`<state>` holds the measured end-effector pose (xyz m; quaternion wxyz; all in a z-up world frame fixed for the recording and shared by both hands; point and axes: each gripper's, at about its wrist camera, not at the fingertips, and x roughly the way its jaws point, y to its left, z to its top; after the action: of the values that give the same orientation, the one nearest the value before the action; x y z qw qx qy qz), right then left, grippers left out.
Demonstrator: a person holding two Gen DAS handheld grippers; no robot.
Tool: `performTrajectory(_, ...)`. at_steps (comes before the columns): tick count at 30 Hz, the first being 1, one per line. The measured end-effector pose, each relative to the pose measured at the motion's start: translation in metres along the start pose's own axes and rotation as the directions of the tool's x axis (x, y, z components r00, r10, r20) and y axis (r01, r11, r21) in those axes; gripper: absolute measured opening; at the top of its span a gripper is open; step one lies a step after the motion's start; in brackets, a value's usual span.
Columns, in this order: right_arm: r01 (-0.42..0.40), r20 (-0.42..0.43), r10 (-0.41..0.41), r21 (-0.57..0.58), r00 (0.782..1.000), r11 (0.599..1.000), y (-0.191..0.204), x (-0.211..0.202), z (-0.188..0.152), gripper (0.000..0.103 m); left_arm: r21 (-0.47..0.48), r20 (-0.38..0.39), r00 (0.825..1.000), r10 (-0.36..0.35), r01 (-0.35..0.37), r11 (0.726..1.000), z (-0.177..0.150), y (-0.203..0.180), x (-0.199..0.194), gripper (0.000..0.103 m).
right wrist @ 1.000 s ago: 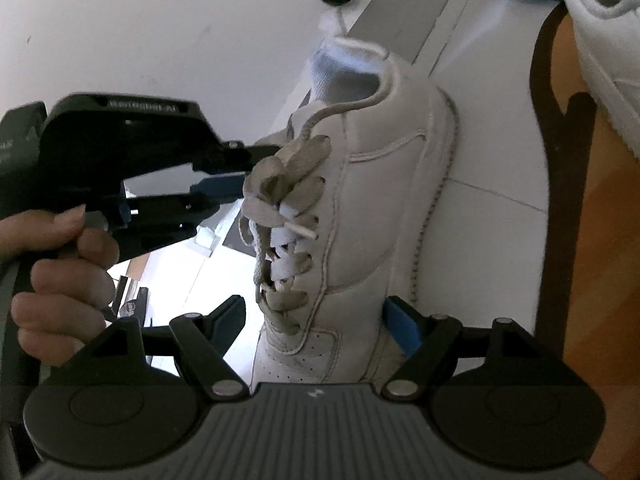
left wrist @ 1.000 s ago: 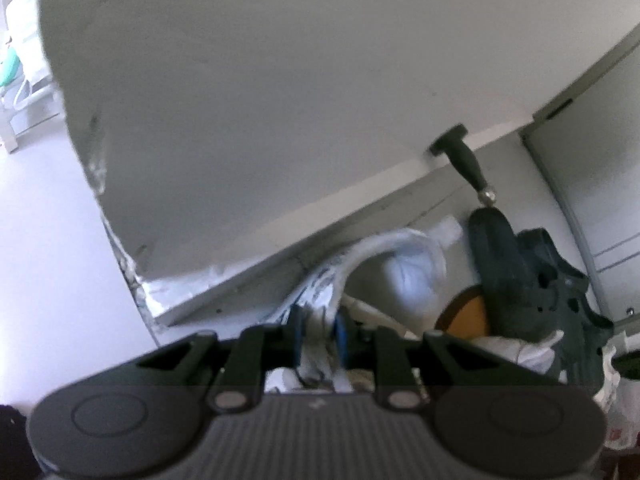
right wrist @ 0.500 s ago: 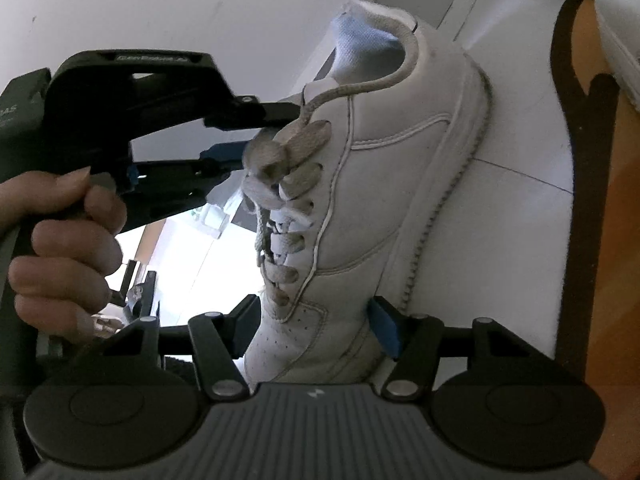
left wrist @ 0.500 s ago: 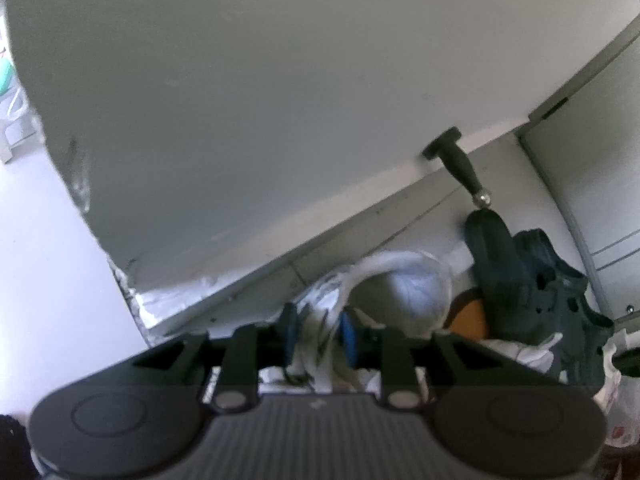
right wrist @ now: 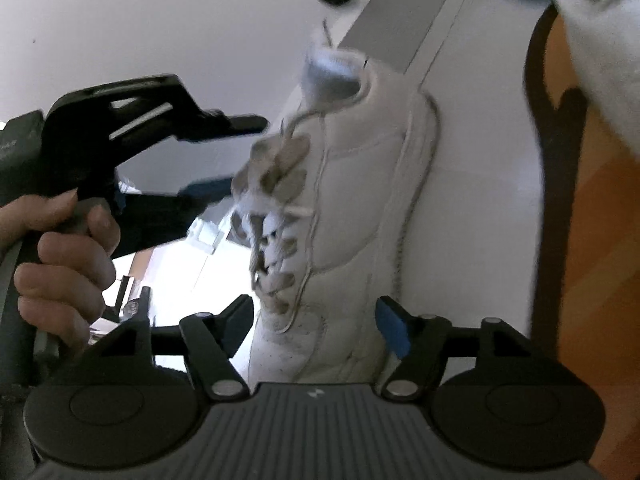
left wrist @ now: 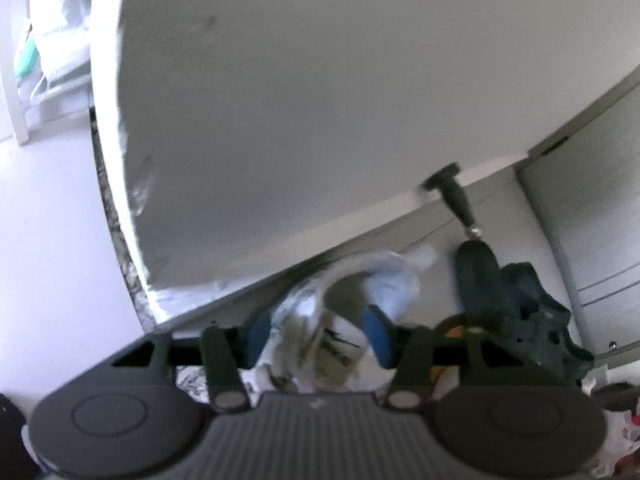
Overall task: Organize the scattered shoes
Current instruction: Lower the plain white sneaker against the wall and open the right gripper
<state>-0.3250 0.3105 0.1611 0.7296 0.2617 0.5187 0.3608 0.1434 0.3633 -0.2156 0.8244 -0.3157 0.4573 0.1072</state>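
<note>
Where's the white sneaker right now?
In the right wrist view, the white sneaker lies mid-frame on the pale floor, toe between the right gripper pads, left gripper by its laces.

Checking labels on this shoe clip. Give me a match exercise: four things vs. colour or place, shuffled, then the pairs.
Things:
1. white sneaker
2. dark clog
3. door stopper
4. left gripper

Descriptions:
A. black, sticking out from the base of the white wall
B. at the laces, open
C. dark blue-grey, right of the stopper
D. toe between the right gripper's blue pads

Pairs: 1-D, 2-C, 3-A, 4-B
</note>
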Motion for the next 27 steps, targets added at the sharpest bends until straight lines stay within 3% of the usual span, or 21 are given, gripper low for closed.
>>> performTrajectory(2,0.008,0.014,-0.007,-0.014,1.0,1.0,-0.005,0.009,0.015,0.073,-0.001,-0.001,1.0,-0.03,0.03,1.0,-0.003,-0.006,-0.006,0.057)
performTrajectory(5,0.021,0.015,-0.02,-0.066,1.0,0.998,-0.039,-0.022,0.021,0.073,0.0,0.001,0.998,-0.055,0.055,0.998,-0.005,-0.011,-0.015,0.059)
performTrajectory(9,0.047,0.032,-0.044,-0.104,0.999,0.993,-0.048,-0.045,0.042,0.075,0.005,-0.009,0.997,-0.075,0.075,0.997,-0.01,-0.016,-0.026,0.059)
performTrajectory(13,0.064,0.062,-0.059,-0.089,0.996,0.994,-0.071,-0.004,0.074,0.075,0.001,-0.025,0.994,-0.11,0.11,0.994,-0.018,-0.022,-0.039,0.06)
performTrajectory(19,0.117,0.14,-0.091,-0.195,0.986,0.974,-0.068,-0.024,0.089,0.075,0.028,-0.019,0.993,-0.114,0.115,0.993,-0.028,-0.031,-0.045,0.06)
performTrajectory(27,0.213,0.177,-0.171,-0.256,0.969,0.943,-0.058,-0.069,0.103,0.075,-0.029,-0.102,0.968,-0.23,0.228,0.973,-0.056,-0.058,-0.028,0.06)
